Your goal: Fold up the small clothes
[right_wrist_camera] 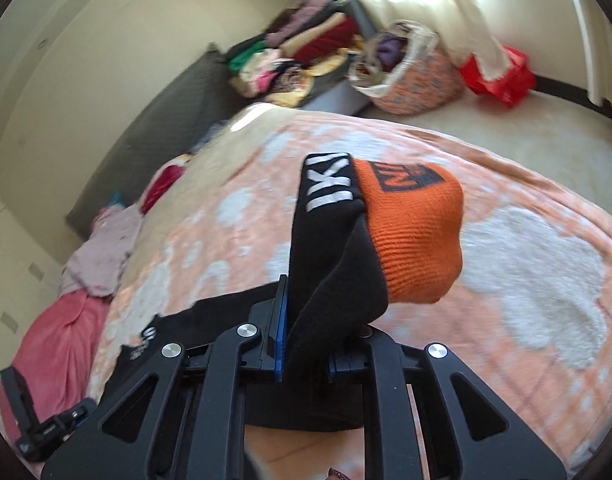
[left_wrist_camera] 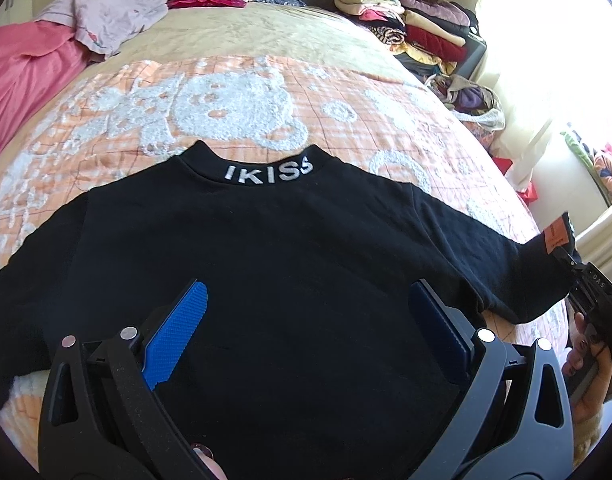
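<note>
A small black sweater (left_wrist_camera: 265,264) with "IKISS" on the collar (left_wrist_camera: 267,171) lies flat on the orange and white blanket (left_wrist_camera: 225,104). My left gripper (left_wrist_camera: 306,320) is open just above the sweater's body, its blue pads (left_wrist_camera: 173,332) spread wide. My right gripper (right_wrist_camera: 301,320) is shut on the sweater's right sleeve (right_wrist_camera: 334,264), which ends in an orange cuff (right_wrist_camera: 414,236). The sleeve is lifted off the blanket. In the left wrist view the right gripper (left_wrist_camera: 586,280) holds the sleeve end at the far right.
A pink sheet (left_wrist_camera: 21,80) and a pale garment (left_wrist_camera: 105,16) lie at the bed's far left. Folded clothes (left_wrist_camera: 406,20) are stacked at the far right. A fabric basket (right_wrist_camera: 410,72) and a red bag (right_wrist_camera: 502,72) stand on the floor beside the bed.
</note>
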`<state>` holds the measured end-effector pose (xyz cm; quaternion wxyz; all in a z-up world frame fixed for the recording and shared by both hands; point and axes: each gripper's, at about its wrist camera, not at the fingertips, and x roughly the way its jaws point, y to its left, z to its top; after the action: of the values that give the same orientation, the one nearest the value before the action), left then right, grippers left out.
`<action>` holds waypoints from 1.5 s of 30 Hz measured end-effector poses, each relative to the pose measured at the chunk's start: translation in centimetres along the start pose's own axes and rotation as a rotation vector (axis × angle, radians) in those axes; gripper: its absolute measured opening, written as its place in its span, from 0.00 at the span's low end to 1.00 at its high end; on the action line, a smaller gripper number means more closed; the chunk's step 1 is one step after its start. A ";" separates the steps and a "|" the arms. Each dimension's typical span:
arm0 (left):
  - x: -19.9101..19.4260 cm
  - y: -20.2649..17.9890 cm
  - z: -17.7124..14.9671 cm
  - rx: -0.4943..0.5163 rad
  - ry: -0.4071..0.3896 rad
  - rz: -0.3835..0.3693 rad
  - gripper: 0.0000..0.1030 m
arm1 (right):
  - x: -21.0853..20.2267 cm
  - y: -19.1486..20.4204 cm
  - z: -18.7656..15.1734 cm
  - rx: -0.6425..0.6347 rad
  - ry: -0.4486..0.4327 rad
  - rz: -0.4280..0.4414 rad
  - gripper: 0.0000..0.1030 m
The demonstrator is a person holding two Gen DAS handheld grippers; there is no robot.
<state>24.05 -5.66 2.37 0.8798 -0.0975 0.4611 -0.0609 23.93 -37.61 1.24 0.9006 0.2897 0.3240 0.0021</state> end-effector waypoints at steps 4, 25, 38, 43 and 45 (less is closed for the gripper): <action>-0.6 1.4 0.2 -0.030 -0.008 -0.010 0.92 | 0.3 4.1 -0.3 -0.077 0.014 0.052 0.13; -3.6 10.0 -1.1 -0.196 -0.032 -0.051 0.92 | 8.4 22.6 -11.2 -0.494 0.211 0.104 0.13; -4.0 13.5 -1.6 -0.268 -0.034 -0.084 0.92 | 10.7 26.1 -18.1 -0.651 0.338 0.151 0.49; -3.2 13.5 -1.9 -0.292 -0.011 -0.143 0.92 | 8.4 25.4 -18.5 -0.607 0.370 0.242 0.65; -2.7 13.3 -2.1 -0.301 0.003 -0.166 0.92 | 7.4 24.8 -18.4 -0.580 0.375 0.272 0.65</action>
<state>21.07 7.53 0.33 0.8466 -0.2656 0.4567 -0.0638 23.59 -5.96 -1.53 0.8619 0.0575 0.4278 0.2662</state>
